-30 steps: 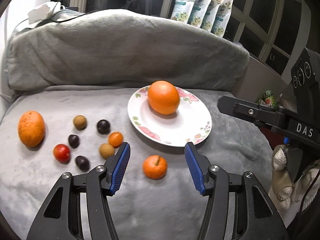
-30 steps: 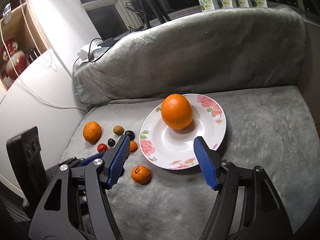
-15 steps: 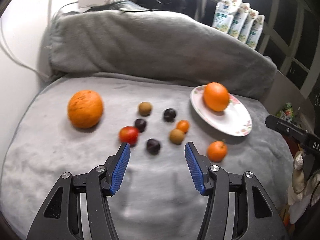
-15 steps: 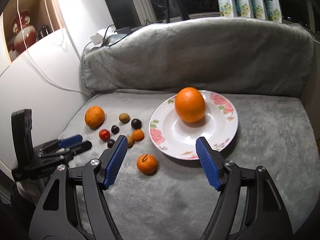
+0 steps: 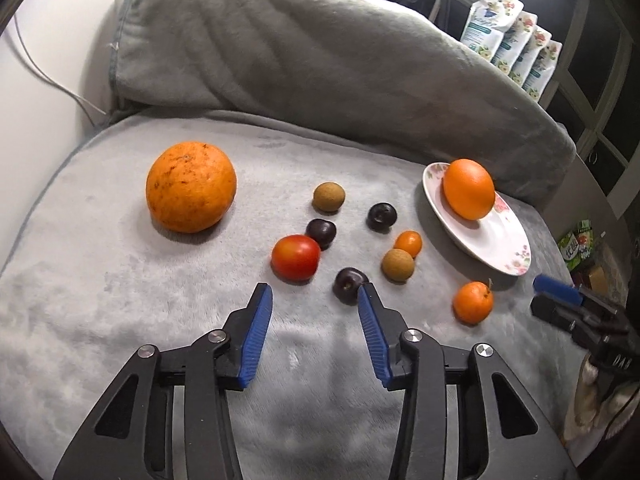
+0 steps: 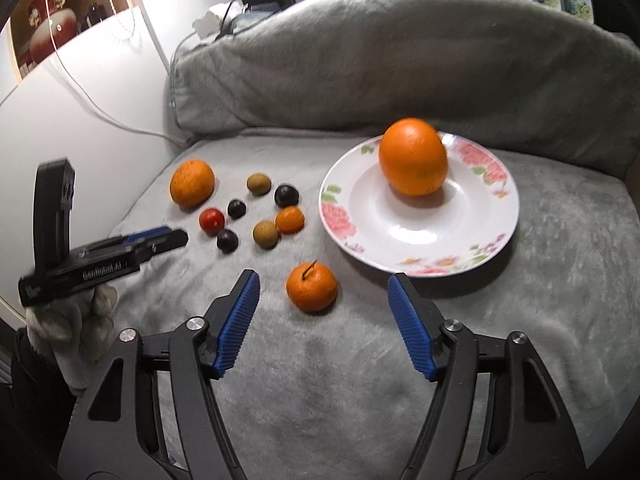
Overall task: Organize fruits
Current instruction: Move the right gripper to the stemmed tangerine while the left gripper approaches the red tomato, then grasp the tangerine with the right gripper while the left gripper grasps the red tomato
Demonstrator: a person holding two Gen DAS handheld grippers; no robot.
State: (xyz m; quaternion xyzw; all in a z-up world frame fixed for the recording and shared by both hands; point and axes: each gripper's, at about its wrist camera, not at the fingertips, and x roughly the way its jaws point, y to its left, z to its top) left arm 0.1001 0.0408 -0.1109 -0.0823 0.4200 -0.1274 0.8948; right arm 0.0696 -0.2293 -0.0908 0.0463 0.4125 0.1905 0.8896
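Compared with a second ago, the left gripper (image 5: 315, 298) has swung away from the plate (image 5: 492, 240) toward the cluster of small fruit, and its jaws have just been closing: they now stand narrower, still apart, with nothing between them. Its right fingertip sits just in front of a dark plum (image 5: 349, 284), not touching it as far as the view shows. A red tomato (image 5: 296, 257) lies just beyond the gap. The right gripper (image 6: 323, 282) has come lower and nearer the small mandarin (image 6: 311, 286), which earlier lay off to its left and now sits between the two blue pads (image 6: 236, 320), clear of both. Its jaws have just been closing a little yet remain wide.

The fruit has not shifted. The big orange (image 6: 413, 156) rests on the far side of the floral plate, toward the cushion's right rear. The rough-skinned orange (image 5: 190, 186) sits near the left rear edge, well apart from the rest. Between them lie two brown longans, three dark plums, the tomato and a kumquat (image 5: 408, 242), loosely grouped.

Everything lies on a grey plush cushion (image 5: 120, 280) with a grey blanket-covered backrest (image 5: 320, 60) behind. A white wall and cable run along the left; floral pouches (image 5: 508, 48) stand by dark window panes at the right rear.
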